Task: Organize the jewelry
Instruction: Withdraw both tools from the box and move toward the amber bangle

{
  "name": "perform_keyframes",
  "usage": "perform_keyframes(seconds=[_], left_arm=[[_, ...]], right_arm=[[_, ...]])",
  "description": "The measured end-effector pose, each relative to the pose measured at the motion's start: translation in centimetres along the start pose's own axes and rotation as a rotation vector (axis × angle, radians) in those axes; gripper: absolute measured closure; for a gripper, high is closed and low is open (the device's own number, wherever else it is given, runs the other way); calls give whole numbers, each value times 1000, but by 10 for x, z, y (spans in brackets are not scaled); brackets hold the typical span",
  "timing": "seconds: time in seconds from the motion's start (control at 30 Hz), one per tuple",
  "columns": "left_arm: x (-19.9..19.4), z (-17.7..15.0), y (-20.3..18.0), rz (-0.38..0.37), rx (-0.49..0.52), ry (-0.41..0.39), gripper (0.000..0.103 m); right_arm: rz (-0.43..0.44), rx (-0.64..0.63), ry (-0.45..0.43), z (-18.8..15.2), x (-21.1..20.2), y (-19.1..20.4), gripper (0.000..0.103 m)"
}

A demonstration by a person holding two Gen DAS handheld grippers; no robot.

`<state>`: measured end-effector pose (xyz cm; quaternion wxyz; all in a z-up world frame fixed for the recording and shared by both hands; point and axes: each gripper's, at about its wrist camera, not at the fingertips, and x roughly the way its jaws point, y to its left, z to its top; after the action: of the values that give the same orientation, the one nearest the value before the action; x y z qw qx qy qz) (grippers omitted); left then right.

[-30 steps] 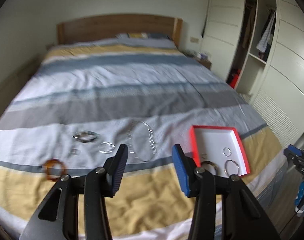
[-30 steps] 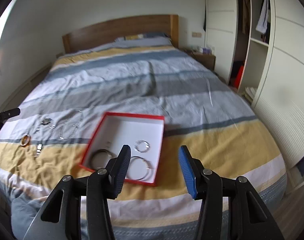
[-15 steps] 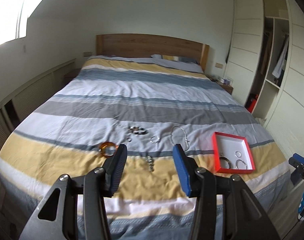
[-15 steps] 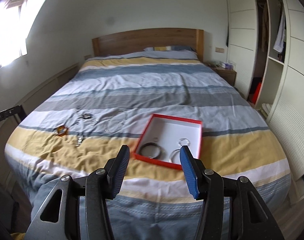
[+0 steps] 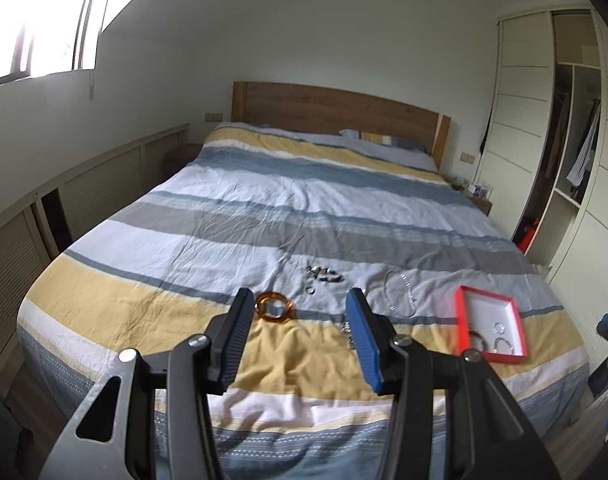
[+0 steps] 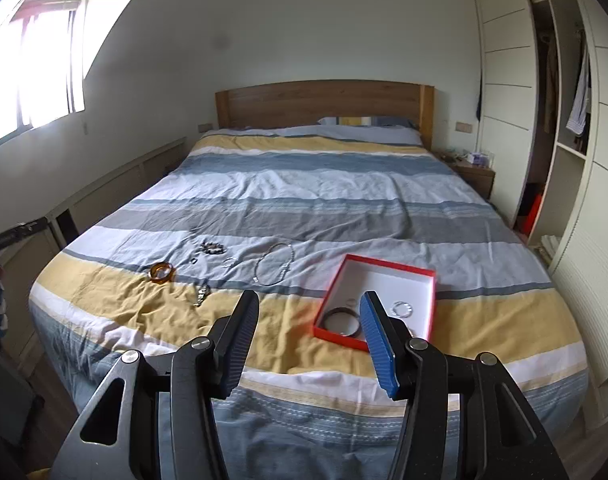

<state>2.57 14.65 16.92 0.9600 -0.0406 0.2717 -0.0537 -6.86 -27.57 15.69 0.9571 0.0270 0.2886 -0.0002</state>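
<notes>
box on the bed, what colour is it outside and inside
The box is red outside and white inside, clearest in the right wrist view.

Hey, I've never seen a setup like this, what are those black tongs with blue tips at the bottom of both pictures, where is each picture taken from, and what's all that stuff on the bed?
Those tongs are hand-held two-finger grippers; a person carries one in each hand. Each carries a wide-angle camera looking forward along its fingers. One picture comes from the left gripper, the other from the right gripper. Both stand open and hold nothing.

On the striped bed cover lies loose jewelry: an amber bangle, a silver chain necklace, a dark beaded bracelet, a few small rings and a small metal piece. To their right sits a red-rimmed box with a white inside, already holding a dark bangle and at least one silver hoop.
</notes>
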Motion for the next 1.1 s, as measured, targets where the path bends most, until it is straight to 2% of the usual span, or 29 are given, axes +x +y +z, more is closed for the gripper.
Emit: perform_keyframes(seconds=[0.17,0.47,0.7,1.1], left_arm=[[38,-22,22,6,-38,72,57],[121,-59,61,43,-87,214,57],[186,-70,71,56,-89,279,57],[284,-69,85,53,-146,360,57]], right_arm=[[9,-23,49,-1,25,15,51],[58,-67,150,-4,107,51,51],[114,-77,233,-8,185,80,54],[237,-161,374,-17,305,142,55]])
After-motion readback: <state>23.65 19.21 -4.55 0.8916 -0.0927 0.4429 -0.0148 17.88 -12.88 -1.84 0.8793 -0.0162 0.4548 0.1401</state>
